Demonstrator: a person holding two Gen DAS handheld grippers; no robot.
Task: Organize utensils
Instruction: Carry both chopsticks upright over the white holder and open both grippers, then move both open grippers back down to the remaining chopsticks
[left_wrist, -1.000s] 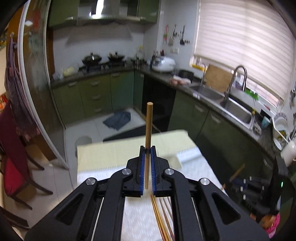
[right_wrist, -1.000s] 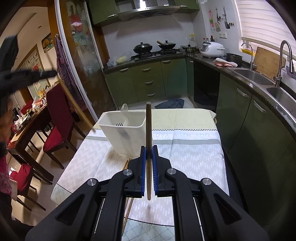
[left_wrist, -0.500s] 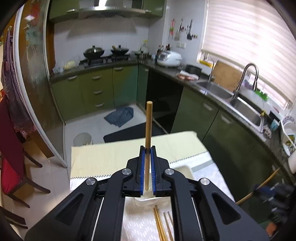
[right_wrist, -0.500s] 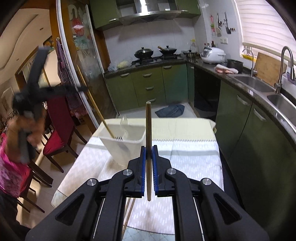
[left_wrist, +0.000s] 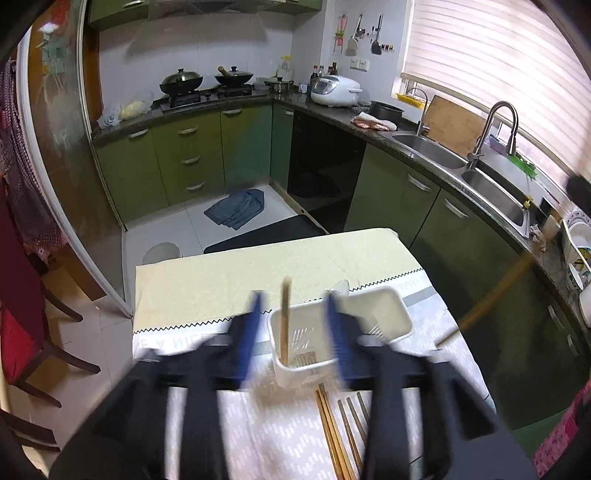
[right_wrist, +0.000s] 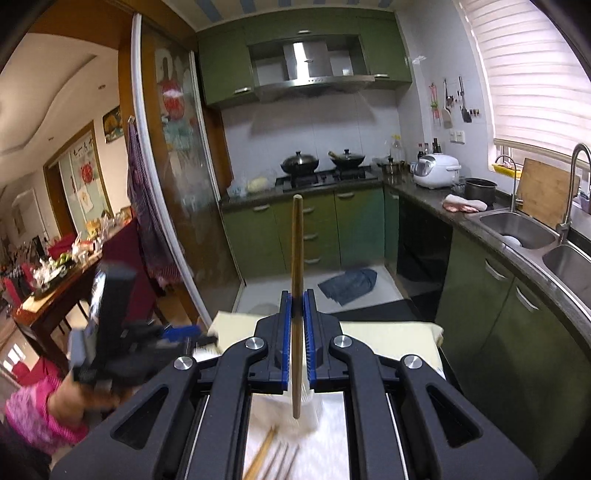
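2 grippers are mine, working above a table under a patterned cloth. On it stands a white utensil basket, with loose chopsticks lying on the cloth just in front of it. My left gripper is spread wide and blurred, gripping nothing; 1 light chopstick stands upright in the basket's near compartment between my fingers. My right gripper is clamped on 1 darker chopstick, held upright over the table.

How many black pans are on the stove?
2. The left black lidded wok sits on the black gas stove; the right black lidded wok is beside it. None seems hidden.
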